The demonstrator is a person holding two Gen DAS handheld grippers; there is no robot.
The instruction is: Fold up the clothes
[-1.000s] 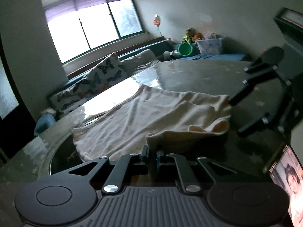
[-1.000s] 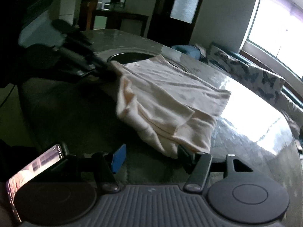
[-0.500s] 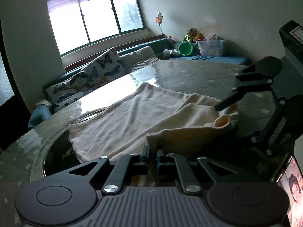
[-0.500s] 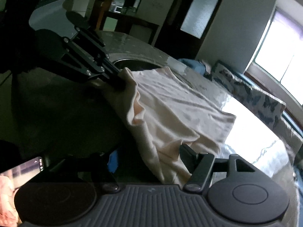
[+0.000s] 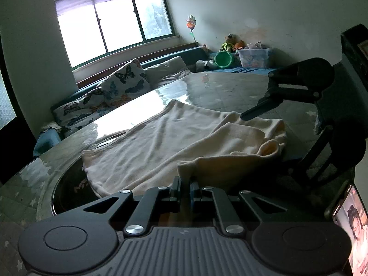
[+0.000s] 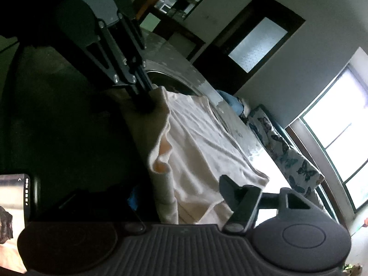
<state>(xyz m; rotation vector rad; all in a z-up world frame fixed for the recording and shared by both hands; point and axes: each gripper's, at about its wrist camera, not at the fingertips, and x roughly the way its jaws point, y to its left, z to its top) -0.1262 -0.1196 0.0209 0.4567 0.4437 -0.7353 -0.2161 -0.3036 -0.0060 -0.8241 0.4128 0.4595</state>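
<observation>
A cream cloth lies partly folded on the glass table. My left gripper is shut on its near corner and holds that corner slightly raised. In the right wrist view the same left gripper pinches the cloth's far corner. My right gripper is rolled sideways, and its jaws are closing around the cloth's bunched near edge. The right finger lies over the fabric and the blue-padded left finger stands beside the fold. The pads are not pressing. From the left wrist, the right gripper straddles the cloth's right end.
A dark round recess sits in the table under the cloth's left end. A lit phone is mounted at the right. Butterfly cushions, a green bucket and a plastic box line the bench by the window.
The right gripper rolled sideways and moved in over the cloth's bunched edge, so its fingers now straddle the fabric. The left gripper kept still, shut on its corner.
</observation>
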